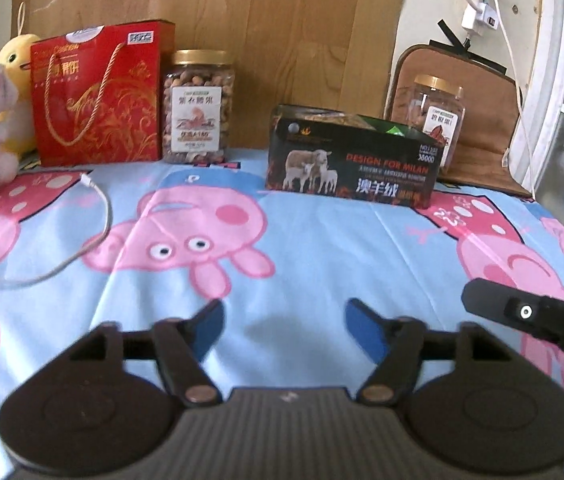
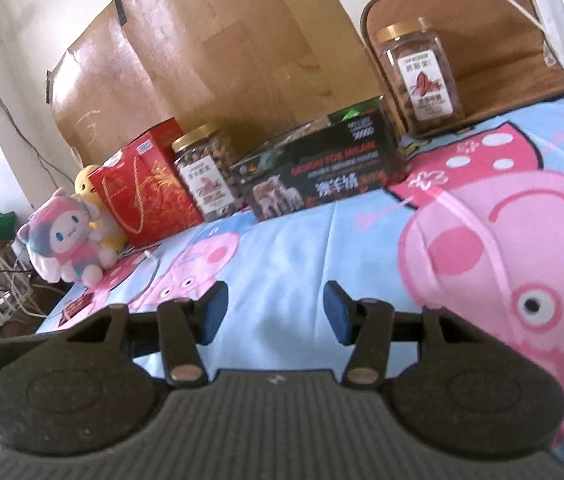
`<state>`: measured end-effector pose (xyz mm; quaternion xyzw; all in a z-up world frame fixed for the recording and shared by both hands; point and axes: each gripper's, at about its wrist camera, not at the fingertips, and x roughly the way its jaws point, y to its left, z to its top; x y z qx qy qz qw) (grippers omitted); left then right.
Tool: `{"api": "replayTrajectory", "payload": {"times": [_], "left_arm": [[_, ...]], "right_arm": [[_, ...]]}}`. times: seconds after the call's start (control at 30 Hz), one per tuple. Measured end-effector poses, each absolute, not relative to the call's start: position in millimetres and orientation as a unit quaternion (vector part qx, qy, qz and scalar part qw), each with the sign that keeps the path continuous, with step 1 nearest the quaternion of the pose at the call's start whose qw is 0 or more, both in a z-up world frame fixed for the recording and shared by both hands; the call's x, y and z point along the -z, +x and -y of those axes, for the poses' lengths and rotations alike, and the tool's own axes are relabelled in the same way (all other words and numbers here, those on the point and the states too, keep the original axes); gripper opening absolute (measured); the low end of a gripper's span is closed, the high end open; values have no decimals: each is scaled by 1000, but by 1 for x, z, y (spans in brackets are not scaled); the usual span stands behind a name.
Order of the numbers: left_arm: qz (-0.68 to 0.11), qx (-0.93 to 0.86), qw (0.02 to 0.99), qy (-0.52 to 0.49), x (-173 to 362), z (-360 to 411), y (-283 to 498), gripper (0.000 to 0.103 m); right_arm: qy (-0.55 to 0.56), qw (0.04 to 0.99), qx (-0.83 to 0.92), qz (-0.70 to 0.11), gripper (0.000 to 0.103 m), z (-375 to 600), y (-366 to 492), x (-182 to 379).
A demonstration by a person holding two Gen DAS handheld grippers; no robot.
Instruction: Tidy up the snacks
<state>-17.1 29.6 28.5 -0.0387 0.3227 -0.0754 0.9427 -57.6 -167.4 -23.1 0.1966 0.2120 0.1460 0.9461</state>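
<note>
Left wrist view: both my grippers, left gripper [image 1: 284,326] and right gripper [image 2: 276,314], hang with jaws spread, empty, over the bed. Far right, the black open-topped cardboard box [image 1: 348,162] holds snacks; the gold-lidded clear plastic nut jar [image 1: 198,106] is probably next.

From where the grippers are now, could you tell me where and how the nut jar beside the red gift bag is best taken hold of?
Grip the nut jar across its flat-sided body, just under the gold lid, coming in level from the front. It stands upright, the red gift bag crowds its left side and the board stands behind, so only the front is free. The left gripper is open and empty.
</note>
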Motion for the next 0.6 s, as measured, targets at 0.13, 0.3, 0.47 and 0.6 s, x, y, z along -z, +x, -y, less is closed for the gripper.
{"api": "replayTrajectory", "payload": {"times": [0.13,0.3,0.47,0.6], "left_arm": [[-304,60,951,-23,-30,-28,-28,103],[-304,46,951,-28,-32,-29,-29,103],[-295,16,955,-17,-34,-28,-29,103],[-281,2,960,-14,-35,-27,-30,103]], "right_arm": [[193,945,-149,-217,60,160,-63,26],[204,941,-144,-227,63,159,-62,29],[211,944,-132,-216,70,163,-64,28],[219,946,-122,-205,71,168,-66,28]]}}
